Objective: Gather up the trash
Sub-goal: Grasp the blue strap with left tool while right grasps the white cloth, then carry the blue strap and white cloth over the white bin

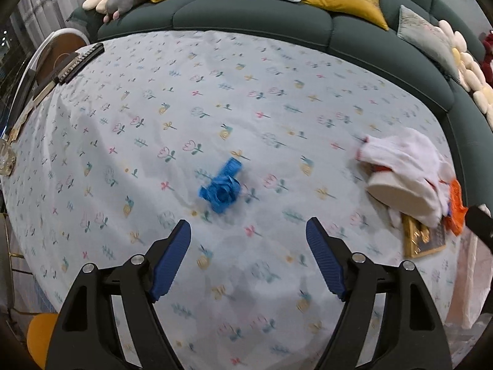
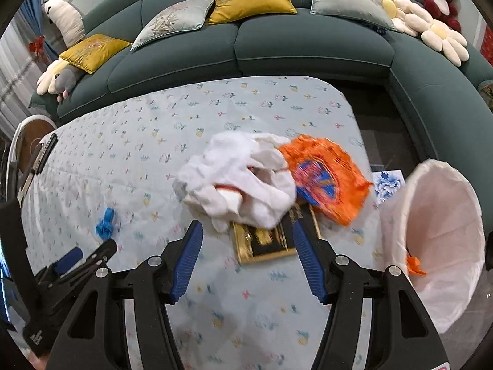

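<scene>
The landmark is the white-lined trash bin [image 2: 437, 246] standing off the table's right corner. Just beside it on the floral tablecloth [image 2: 123, 160] lies the crumpled orange plastic wrapper [image 2: 323, 175]; touching that, farther from the bin, the crumpled white tissue heap [image 2: 237, 178] sits over a black-and-gold flat box [image 2: 268, 240]. Well apart from the bin lies one crumpled blue paper scrap [image 1: 223, 186].

The left gripper [image 1: 248, 259] hangs spread above the cloth just short of the blue scrap, nothing between its blue pads. The right gripper [image 2: 246, 262] is likewise spread and empty, over the box's near edge.

Likely risks: the limp tissue may tear or shed pieces when pinched, the right pads could catch the box instead of trash, and the light blue scrap could skid on the slick cloth.

Count: one bin, one wrapper, one tissue heap, one box, one blue scrap, two grippers
</scene>
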